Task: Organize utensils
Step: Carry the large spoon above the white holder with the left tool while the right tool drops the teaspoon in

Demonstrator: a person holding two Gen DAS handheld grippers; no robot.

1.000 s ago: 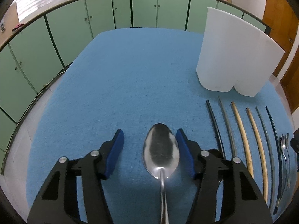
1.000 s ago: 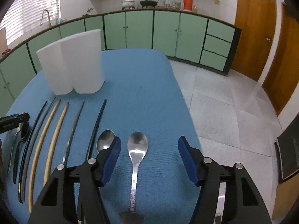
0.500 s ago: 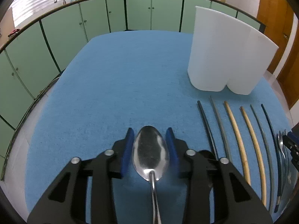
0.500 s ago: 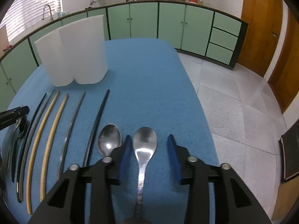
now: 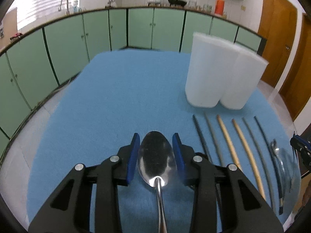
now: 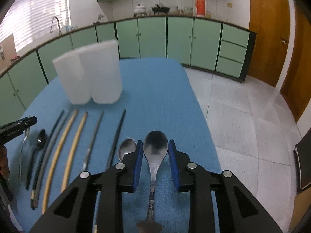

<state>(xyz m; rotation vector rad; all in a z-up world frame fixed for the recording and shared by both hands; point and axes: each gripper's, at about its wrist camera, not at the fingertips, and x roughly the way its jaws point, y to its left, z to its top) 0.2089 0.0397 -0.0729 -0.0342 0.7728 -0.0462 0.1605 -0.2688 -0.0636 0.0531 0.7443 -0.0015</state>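
On the blue table cover (image 5: 108, 97) stands a white two-part holder (image 5: 221, 77), empty as far as can be seen, with six chopsticks (image 5: 239, 145) laid in a row before it. Left tongs (image 5: 156, 155) pinch a large spoon (image 5: 155, 157) by the bowl, lifted off the cover. Right tongs (image 6: 155, 159) are closing on another spoon (image 6: 155, 145), blue pads against its bowl. Beside it lies a smaller spoon (image 6: 127, 149).
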